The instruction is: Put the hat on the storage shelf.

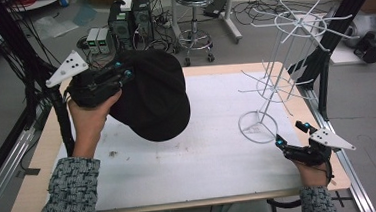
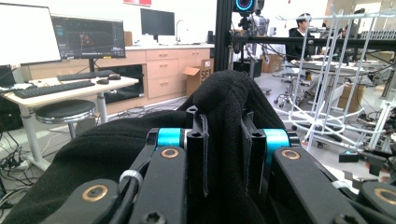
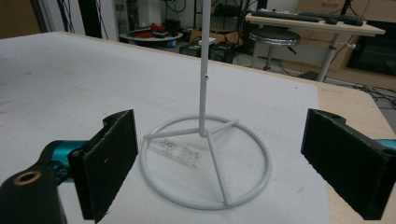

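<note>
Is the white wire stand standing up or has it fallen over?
Standing up. The white wire stand rests with its round base ring flat on the table and its pole rising straight up. The open right tongs sit beside that ring.

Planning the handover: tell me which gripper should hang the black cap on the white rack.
Left. The left gripper is shut on the black cap, held above the table; the right gripper is open beside the white rack base.
</note>
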A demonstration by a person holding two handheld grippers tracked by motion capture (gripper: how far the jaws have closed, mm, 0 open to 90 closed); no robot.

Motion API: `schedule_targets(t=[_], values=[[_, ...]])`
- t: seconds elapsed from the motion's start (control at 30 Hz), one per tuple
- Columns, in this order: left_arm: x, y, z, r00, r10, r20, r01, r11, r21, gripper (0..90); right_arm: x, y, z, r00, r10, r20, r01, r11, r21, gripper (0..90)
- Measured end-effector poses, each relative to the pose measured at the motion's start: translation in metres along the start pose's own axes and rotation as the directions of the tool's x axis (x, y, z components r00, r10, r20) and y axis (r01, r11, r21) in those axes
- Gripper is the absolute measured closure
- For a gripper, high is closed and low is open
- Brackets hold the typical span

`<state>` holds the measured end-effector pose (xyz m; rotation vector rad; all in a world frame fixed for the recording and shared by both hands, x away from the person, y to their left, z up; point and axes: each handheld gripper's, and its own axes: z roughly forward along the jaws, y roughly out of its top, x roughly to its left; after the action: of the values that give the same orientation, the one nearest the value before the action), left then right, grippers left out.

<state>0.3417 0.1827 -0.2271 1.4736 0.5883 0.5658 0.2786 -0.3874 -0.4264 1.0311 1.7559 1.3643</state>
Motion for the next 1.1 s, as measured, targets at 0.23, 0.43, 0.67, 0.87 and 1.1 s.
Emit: schedule_targets(t=[0.23,0.43,0.67,0.87,1.1], values=[[0.001,0.024,0.001,0.9989,0.028,0.036,-0.028,0.9993,-0.026,76.9,-0.001,0.000,0.000,1.0000,-0.004,0.000,0.004,1.000,-0.005,10.0],[0.002,0.044,0.002,0.9953,0.051,0.082,-0.046,0.9971,-0.060,76.9,0.000,0.000,0.000,1.0000,0.003,-0.002,-0.003,1.000,-0.001,10.0],[0.003,0.063,0.004,0.9924,0.025,0.120,-0.011,0.9934,-0.114,76.9,0.000,0.000,0.000,1.0000,0.006,-0.004,-0.006,1.000,0.000,10.0],[0.004,0.078,0.008,0.9854,0.033,0.167,-0.010,0.9905,-0.137,76.9,0.000,0.000,0.000,1.0000,0.006,-0.003,-0.006,1.000,-0.003,10.0],[0.003,0.097,0.017,0.9757,0.051,0.213,-0.016,0.9866,-0.162,76.9,0.000,0.000,-0.002,0.9998,0.022,-0.004,-0.022,1.000,-0.006,10.0]])
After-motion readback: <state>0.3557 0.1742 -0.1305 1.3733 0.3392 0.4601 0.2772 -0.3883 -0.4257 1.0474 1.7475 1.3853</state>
